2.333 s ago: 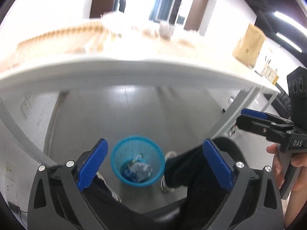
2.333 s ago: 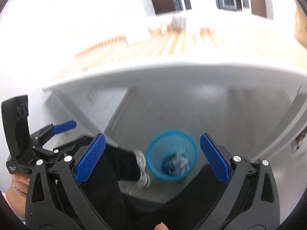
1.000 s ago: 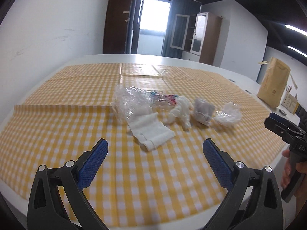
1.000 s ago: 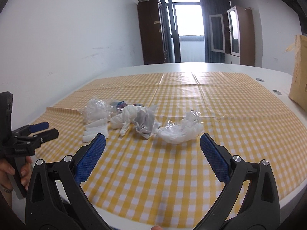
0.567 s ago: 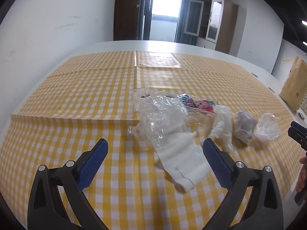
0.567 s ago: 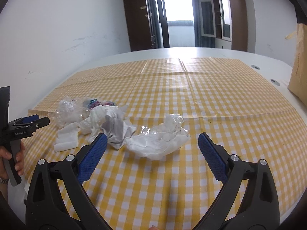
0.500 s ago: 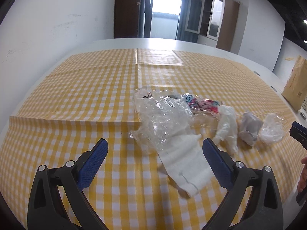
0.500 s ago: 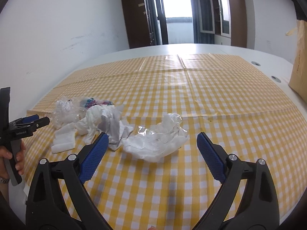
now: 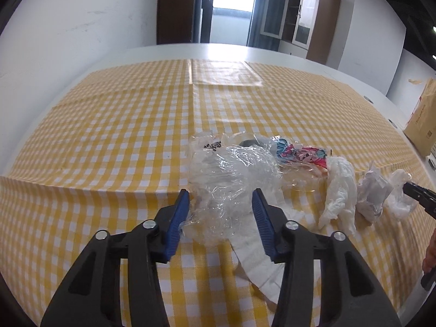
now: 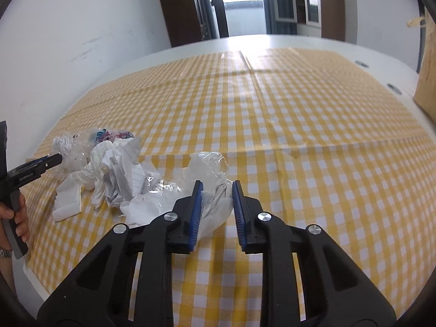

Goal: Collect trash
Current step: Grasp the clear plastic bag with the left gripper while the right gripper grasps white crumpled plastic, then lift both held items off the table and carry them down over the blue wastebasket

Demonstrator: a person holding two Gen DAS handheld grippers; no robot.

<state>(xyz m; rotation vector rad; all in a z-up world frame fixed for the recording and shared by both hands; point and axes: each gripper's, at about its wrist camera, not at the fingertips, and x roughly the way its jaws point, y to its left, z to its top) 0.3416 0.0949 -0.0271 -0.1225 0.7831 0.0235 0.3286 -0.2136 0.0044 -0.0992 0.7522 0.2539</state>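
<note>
White walls (image 9: 81,27) enclose the room; at twelve o'clock a bright doorway (image 9: 231,8), dark cabinet (image 9: 177,8) at eleven, glass-door cupboard (image 9: 299,24) at one.

The only lettering I could make out was on the body of my left tongs (image 10: 58,158), seen from the right wrist: small white print along the black side that looked like "GenRobot.AI", though it was too fine to be sure of every letter. The brown cardboard box (image 9: 422,120) at the far right edge of the surface carried red and dark markings and a small square code, too blurred to read. The colourful wrapper (image 9: 302,154) among the trash bore printed pictures but no words I could read.
</note>
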